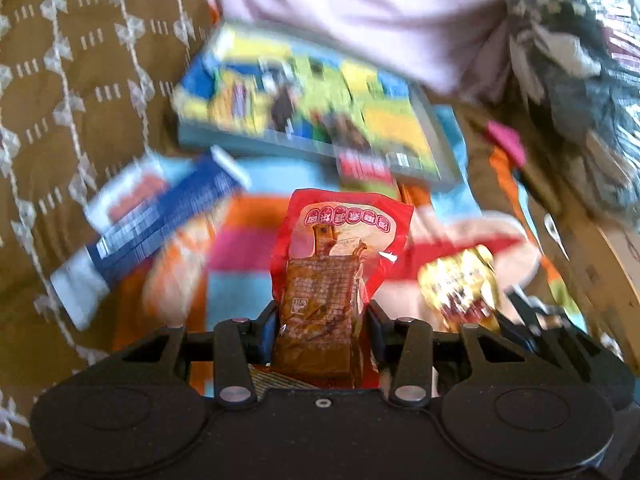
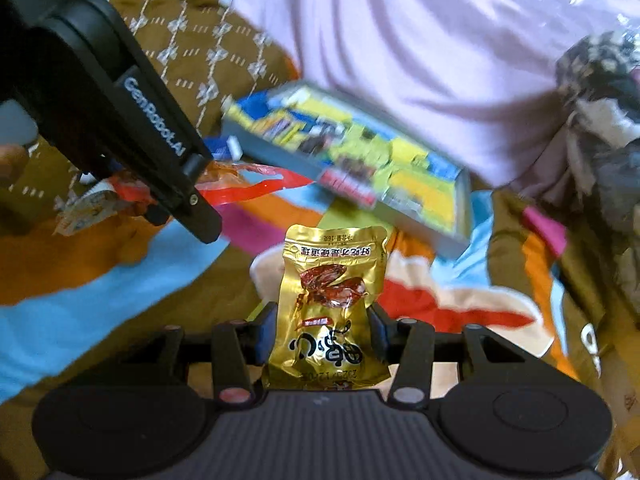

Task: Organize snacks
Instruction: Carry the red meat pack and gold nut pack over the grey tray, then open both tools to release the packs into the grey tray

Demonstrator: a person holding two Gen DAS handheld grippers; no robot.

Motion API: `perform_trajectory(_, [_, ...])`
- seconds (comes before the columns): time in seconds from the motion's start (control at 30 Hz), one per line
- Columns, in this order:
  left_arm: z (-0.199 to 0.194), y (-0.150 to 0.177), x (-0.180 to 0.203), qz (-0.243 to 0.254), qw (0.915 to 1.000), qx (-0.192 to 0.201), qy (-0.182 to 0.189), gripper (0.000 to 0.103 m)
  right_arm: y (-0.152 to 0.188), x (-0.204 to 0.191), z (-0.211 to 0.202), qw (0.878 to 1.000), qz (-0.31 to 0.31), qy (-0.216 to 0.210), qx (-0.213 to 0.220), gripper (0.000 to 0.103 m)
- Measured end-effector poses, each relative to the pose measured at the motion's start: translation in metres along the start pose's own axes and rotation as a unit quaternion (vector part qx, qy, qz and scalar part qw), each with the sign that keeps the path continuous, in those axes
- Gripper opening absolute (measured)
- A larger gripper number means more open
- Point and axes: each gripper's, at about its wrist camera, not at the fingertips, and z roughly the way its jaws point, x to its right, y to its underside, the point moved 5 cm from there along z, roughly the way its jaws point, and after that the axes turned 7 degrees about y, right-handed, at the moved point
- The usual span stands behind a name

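Glossy gold foil packet [image 2: 330, 304]; glossy red plastic packet [image 1: 332, 264].

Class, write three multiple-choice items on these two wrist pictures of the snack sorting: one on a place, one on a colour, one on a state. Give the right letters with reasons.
1. Where does the picture box lie?
A. on the colourful blanket, beyond both tools
B. inside a drawer
C. in the right tool

2. What colour is the packet in the right tool?
A. green
B. gold
C. white

3. What is the state of the left tool?
A. wide open and empty
B. out of view
C. shut on the red snack packet

Answers: A, the box rests on the blanket ahead of both tools. B, the gold snack packet stands between its fingers. C, both fingers press that packet's sides.
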Motion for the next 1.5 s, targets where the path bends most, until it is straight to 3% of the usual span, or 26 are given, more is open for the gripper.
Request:
perform_trajectory(0.17, [0.014, -0.036, -0.008, 0.001, 0.9935, 0.093, -0.067, 0.046, -0.012, 0.006, 0.011, 0.999, 0.039, 0.013, 0.034, 0.052])
perform_trajectory(0.27, [0.026, -0.059, -0.017, -0.028, 0.9897, 0.119, -0.073, 0.046, -0.022, 0.008, 0.020, 0.997, 0.047, 0.028, 0.062, 0.052])
perform_trajectory(0.4, [0.039, -0.091, -0.024, -0.016, 0.9841, 0.147, -0.099, 0.046, -0.039, 0.012, 0.038, 0.993, 0.053, 0.041, 0.100, 0.052])
perform_trajectory(0.7, [0.054, -0.133, -0.061, -0.023, 0.9749, 0.205, -0.083, 0.048, -0.106, 0.028, 0.108, 0.984, 0.101, 0.051, 0.140, 0.052])
perform_trajectory(1.1, [0.101, -0.143, -0.078, -0.065, 0.9802, 0.184, -0.034, 0.048, -0.118, 0.037, 0.173, 0.982, 0.133, 0.051, 0.121, 0.052])
perform_trajectory(1.33, [0.118, -0.158, -0.073, -0.048, 0.9834, 0.172, -0.033, 0.052, -0.112, 0.038, 0.191, 0.982, 0.157, 0.036, 0.103, 0.056])
perform_trajectory(1.5, [0.128, -0.158, -0.071, -0.032, 0.9869, 0.150, -0.050, 0.061, -0.104, 0.028, 0.200, 0.983, 0.158, 0.033, 0.084, 0.067])
